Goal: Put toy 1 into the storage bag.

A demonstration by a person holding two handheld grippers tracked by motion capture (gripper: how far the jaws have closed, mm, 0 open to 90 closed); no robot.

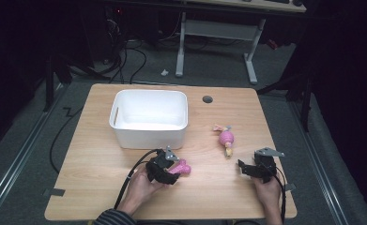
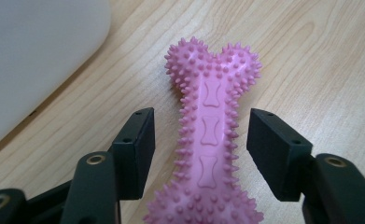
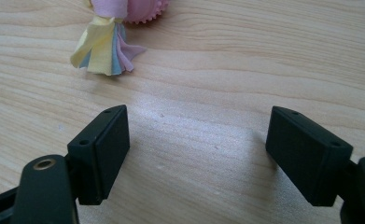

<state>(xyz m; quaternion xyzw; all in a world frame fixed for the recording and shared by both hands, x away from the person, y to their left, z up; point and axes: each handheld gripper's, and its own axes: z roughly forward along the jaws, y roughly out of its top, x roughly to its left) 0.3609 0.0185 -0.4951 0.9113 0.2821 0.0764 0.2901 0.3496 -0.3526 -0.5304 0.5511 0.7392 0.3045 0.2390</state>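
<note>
- Sorting barely begun: white bin (image 1: 149, 117) looks empty, though its near floor is hidden.
- Pink spiky bone (image 2: 210, 140) lies on table (image 1: 96, 159) just before the bin; pink tasselled toy (image 1: 226, 138) well apart.
- Left gripper (image 2: 201, 144) straddles the bone's shaft, pads not yet pressing.
- Right gripper (image 3: 196, 154) wide, empty, near the tassel.

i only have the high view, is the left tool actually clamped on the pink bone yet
Observer: Not yet. In the left gripper view the pads flank the pink bone with a gap on both sides.
Operator: is it centred on the bone
Observer: Roughly, the pads sit beside the narrow spiked shaft, not the knobbed ends.
Operator: and the right tool
Observer: The right tool is wide open over bare table, with the other toy's fabric tassel ahead of it.
</note>
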